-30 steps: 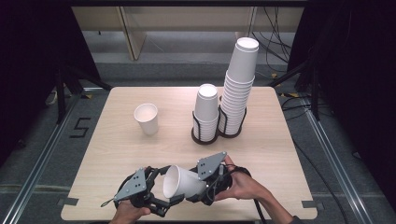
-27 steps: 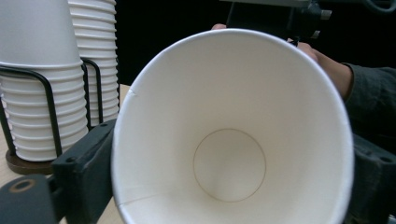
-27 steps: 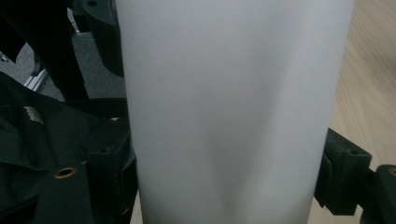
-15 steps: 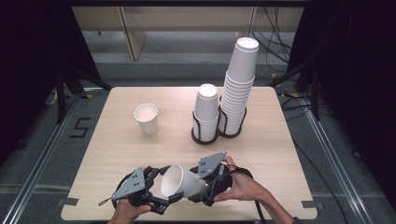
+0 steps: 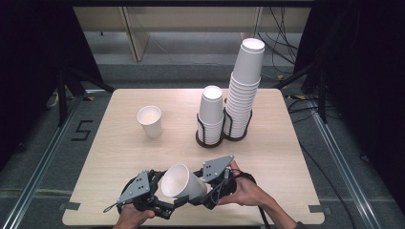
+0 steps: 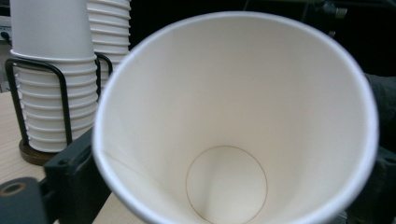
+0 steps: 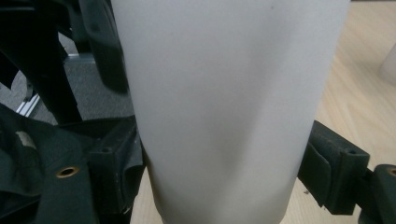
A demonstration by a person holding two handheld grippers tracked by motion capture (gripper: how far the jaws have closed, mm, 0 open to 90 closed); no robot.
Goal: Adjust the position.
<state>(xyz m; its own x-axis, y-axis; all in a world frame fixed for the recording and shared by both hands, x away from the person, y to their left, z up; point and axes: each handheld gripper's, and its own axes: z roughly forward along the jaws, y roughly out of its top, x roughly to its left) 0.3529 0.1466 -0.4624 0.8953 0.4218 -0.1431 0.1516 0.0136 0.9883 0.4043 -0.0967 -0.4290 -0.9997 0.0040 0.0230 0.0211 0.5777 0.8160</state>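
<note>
Item: white paper cup (image 5: 184, 182), lying tilted at the worktop's (image 5: 286, 162) near edge, well short of the wire cup holder (image 5: 210, 136).

Right gripper (image 5: 206, 190): fingers closed on its wall. Left gripper (image 5: 160, 202): we cannot tell.

Step, we judge: hand-over; next calls for a steady transfer.

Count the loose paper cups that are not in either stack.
2. One paper cup lies tilted on its side between the right gripper and the left gripper at the near edge; the other cup stands upright, left of the stacks.
</note>
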